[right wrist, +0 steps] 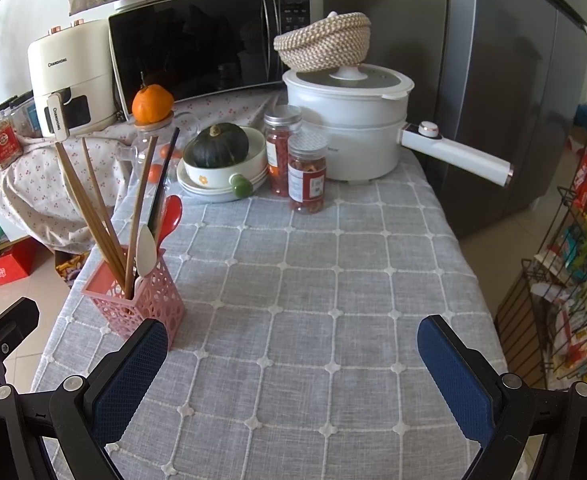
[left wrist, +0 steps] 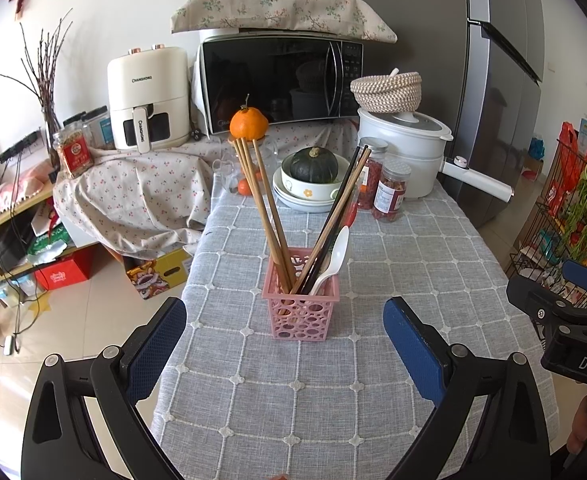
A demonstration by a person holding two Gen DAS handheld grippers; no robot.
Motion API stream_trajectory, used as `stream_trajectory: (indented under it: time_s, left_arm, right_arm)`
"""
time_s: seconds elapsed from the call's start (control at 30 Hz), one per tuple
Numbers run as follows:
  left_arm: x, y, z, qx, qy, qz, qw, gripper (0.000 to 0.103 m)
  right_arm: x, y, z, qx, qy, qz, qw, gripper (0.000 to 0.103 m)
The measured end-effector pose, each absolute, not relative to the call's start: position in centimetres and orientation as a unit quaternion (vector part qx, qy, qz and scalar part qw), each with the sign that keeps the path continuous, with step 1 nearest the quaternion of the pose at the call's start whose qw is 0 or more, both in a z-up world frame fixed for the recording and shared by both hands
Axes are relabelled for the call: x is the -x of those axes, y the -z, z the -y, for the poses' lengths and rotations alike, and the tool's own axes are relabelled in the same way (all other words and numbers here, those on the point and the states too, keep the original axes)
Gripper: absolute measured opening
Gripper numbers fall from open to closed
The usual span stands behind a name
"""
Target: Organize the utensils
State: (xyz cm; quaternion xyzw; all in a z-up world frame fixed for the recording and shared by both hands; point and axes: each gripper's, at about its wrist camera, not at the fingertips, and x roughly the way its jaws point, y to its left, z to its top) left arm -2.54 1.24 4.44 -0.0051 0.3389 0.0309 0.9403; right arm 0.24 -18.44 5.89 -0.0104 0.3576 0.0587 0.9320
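Left wrist view: the left gripper [left wrist: 284, 344] hangs wide open and empty, facing the pink basket [left wrist: 300, 305] holding wooden chopsticks [left wrist: 267, 216], dark chopsticks [left wrist: 335, 216] and a white spoon [left wrist: 332, 258].

Right wrist view: the right gripper [right wrist: 293, 364] gapes empty over bare tablecloth [right wrist: 333, 280]; seemingly nothing remains loose, so withdrawing gently avoids tipping the basket.

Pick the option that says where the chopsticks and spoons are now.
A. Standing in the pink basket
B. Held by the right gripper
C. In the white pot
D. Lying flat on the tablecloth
A: the chopsticks and white spoon stand upright in the pink basket.
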Motion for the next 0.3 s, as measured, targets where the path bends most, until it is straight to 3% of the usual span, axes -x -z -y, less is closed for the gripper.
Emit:
stream_trajectory:
  time_s: [0.3]
  left_arm:
    - [2.71, -3.54, -1.17, 0.003, -0.029, -0.345, 0.938, 0.100]
  right_arm:
    - [-0.13, -5.30, 18.44, 0.008, -0.057, -0.362, 0.931, 0.103]
